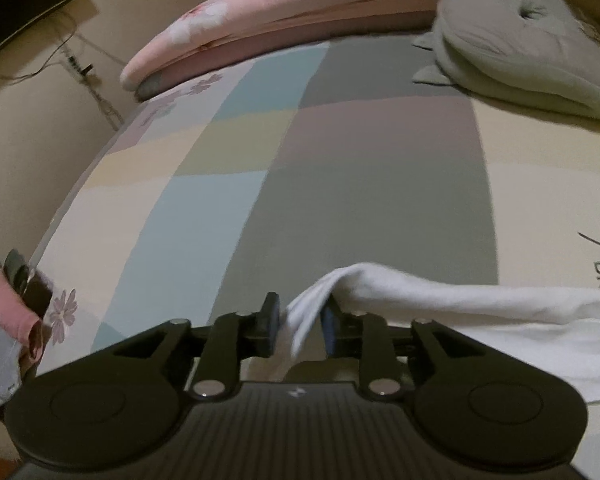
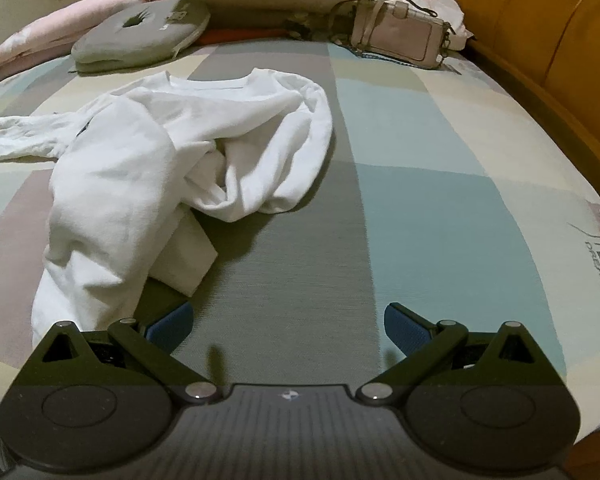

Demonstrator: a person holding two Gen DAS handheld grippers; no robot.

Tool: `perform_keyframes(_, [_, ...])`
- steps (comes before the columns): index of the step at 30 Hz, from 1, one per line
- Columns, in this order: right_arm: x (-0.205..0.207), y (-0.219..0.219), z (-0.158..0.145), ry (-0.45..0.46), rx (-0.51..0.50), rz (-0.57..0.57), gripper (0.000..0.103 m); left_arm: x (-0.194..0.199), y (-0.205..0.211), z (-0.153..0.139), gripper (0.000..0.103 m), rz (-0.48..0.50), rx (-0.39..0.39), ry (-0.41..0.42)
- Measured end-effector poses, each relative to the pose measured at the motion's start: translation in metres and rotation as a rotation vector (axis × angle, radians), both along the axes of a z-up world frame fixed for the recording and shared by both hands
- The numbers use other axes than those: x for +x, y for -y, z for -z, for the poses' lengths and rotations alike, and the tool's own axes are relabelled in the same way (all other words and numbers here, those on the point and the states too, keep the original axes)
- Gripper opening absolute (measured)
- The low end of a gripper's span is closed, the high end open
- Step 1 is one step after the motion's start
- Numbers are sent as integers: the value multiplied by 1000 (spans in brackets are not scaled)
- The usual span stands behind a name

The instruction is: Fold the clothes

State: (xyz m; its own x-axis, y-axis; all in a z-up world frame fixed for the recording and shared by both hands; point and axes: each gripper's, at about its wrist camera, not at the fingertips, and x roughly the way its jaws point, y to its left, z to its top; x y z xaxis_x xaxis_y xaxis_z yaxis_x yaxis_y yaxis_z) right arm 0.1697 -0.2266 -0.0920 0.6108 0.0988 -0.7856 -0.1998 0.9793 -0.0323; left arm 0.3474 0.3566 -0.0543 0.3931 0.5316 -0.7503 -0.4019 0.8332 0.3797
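Left gripper (image 1: 300,322): jaws slightly apart, a white sleeve (image 1: 440,300) end hanging loose between them, cloth trailing off to their right over the bed (image 1: 228,184). Right gripper (image 2: 288,322): jaws wide open, empty; the crumpled white shirt (image 2: 188,140) lies ahead and left, touching the left jaw.

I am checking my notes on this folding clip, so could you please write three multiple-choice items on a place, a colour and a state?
1. Where does the handbag lie?
A. At the far end of the bed
B. On the floor
C. Under the white garment

2. What colour are the right gripper pads?
A. Red
B. Blue
C. Yellow

3. How do the right gripper's jaws stand?
A. Shut on cloth
B. Wide open, nothing between
C. Shut on the bag

Key: 1 A, it rests by the pillows; 2 B, both pads show blue; 3 B, only bare sheet lies between them.
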Motion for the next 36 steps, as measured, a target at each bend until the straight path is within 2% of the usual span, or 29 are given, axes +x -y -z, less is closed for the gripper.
perform_keyframes(2, [1, -4, 0, 0, 0, -10, 103, -3, -5, -1, 36, -24, 11, -3])
perform_keyframes(5, [2, -7, -2, 5, 5, -28, 103, -8, -10, -5, 35, -48, 34, 0])
perform_keyframes(7, [2, -9, -3, 8, 8, -38, 103, -11, -7, -12, 34, -29, 24, 11])
perform_keyframes(13, [4, -8, -4, 19, 19, -52, 103, -6, 41, -33, 34, 163, -14, 67])
perform_keyframes(16, [7, -7, -6, 29, 29, -61, 103, 6, 79, -36, 36, 306, -108, 93])
perform_keyframes(20, [12, -2, -3, 29, 44, -62, 103, 25, 139, -20, 37, 485, -235, 101])
perform_keyframes(26, [19, 7, 10, 10, 44, -67, 103, 57, 198, 26, 37, 624, -267, 50])
perform_keyframes(29, [24, 14, 16, -2, 69, -58, 103, 72, 207, 46, 36, 632, -268, 19])
perform_keyframes(31, [26, 18, 20, -9, 80, -55, 103, 77, 206, 52, 33, 631, -304, 13])
perform_keyframes(32, [27, 19, 22, -13, 85, -54, 102, 79, 204, 54, 28, 630, -328, 13])
perform_keyframes(33, [28, 20, 23, -16, 91, -53, 101, 81, 203, 56, 10, 630, -351, 12])
perform_keyframes(34, [29, 22, 25, -20, 97, -51, 100, 82, 201, 56, 0, 629, -377, 11])
perform_keyframes(36, [32, 24, 29, -28, 104, -44, 100, 85, 202, 53, 0, 624, -372, 9])
